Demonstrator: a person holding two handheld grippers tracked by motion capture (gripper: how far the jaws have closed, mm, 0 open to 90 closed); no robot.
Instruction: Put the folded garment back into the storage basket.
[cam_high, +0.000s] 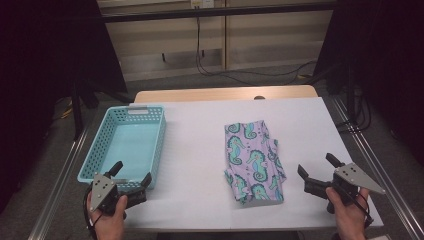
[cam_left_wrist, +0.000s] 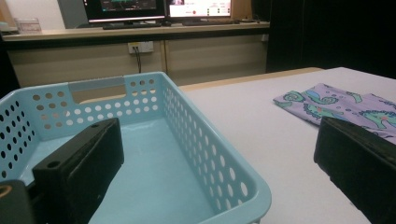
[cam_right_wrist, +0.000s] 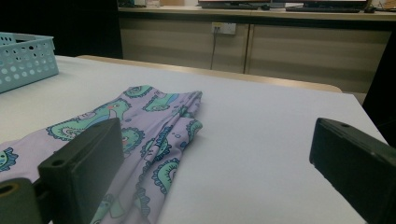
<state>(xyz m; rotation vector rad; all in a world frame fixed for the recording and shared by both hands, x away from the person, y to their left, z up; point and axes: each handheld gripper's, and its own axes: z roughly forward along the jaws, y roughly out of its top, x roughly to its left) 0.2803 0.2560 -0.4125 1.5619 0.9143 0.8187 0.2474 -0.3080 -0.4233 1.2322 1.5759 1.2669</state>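
A folded lilac cloth with green seahorses (cam_high: 254, 161) lies flat on the white table, right of centre; it also shows as the cloth (cam_left_wrist: 336, 105) at the right of the left gripper view and as the cloth (cam_right_wrist: 140, 135) low in the right gripper view. A light blue perforated basket (cam_high: 102, 135) stands empty at the left. My left gripper (cam_high: 131, 175) is open at the basket's near right corner, its left jaw over the basket (cam_left_wrist: 219, 154). My right gripper (cam_high: 318, 166) is open just right of the cloth, nothing between its jaws.
The table's near edge runs right by both hands. Bare white tabletop (cam_high: 195, 145) lies between basket and cloth. A wooden strip (cam_high: 225, 93) borders the far side, with cables and cabinets beyond. Metal rails flank the table on both sides.
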